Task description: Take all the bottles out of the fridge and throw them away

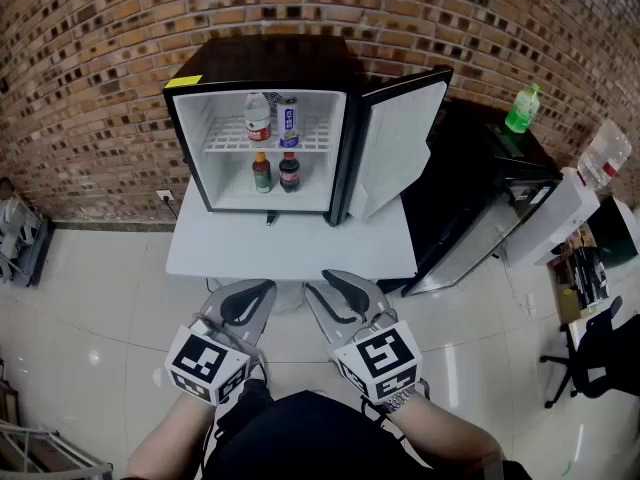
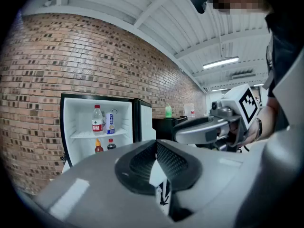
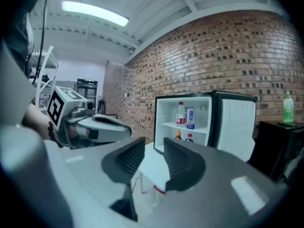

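The small black fridge [image 1: 190,118] stands open on a white table [image 1: 290,243]. On its upper shelf are a clear bottle with a red label [image 1: 258,118] and a blue-and-white bottle [image 1: 288,121]. Below them stand a brown bottle with an orange cap [image 1: 262,172] and a dark bottle with a red cap [image 1: 289,171]. Both grippers hover side by side at the table's near edge, well short of the fridge. My left gripper [image 1: 262,290] [image 2: 156,146] is shut and empty. My right gripper [image 1: 322,281] [image 3: 154,151] is open, with nothing between its pads.
The fridge door [image 1: 395,148] hangs open to the right. Right of the table stands a black cabinet [image 1: 470,198] with a green bottle [image 1: 523,108] on top. A brick wall [image 1: 100,58] runs behind. An office chair [image 1: 590,358] is at the far right.
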`<state>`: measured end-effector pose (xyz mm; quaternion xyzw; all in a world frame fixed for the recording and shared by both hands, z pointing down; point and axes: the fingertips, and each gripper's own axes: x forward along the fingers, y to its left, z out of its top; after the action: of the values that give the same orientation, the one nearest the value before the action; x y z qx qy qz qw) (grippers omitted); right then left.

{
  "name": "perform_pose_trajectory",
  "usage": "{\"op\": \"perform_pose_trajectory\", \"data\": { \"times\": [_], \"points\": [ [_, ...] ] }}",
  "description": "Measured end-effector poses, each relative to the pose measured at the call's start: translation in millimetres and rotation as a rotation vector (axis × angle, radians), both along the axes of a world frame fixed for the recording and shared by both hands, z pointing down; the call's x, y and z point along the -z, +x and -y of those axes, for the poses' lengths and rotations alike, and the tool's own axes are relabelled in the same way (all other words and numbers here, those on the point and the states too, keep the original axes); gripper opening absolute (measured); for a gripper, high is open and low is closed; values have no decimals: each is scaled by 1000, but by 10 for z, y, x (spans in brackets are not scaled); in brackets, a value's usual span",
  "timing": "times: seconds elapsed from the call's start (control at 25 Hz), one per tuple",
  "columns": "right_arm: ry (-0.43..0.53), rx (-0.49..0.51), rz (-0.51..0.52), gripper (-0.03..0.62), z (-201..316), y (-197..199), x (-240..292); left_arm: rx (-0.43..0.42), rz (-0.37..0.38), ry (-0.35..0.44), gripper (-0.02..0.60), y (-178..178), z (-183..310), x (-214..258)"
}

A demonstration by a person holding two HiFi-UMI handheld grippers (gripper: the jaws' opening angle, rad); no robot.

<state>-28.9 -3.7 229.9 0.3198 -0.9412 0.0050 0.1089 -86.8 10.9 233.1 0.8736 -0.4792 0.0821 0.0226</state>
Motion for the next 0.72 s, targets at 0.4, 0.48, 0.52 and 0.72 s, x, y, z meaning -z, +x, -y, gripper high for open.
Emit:
{"op": "perform_pose_trajectory", "data": {
  "times": [0.4, 0.48, 0.52, 0.72],
  "points": [
    [10, -99, -25, 174, 816, -510, 110, -75, -16, 12, 4, -409, 558, 51],
    [14, -128, -34, 175, 1049, -633, 136, -94, -17, 18, 3, -517, 710, 74],
    [16, -145, -40, 179, 1176, -687, 139, -104, -19, 19, 3, -573, 785, 79],
    [28, -232, -70, 201, 1810, -943, 149, -144, -30, 13, 3, -867, 1132, 68]
  ]
}}
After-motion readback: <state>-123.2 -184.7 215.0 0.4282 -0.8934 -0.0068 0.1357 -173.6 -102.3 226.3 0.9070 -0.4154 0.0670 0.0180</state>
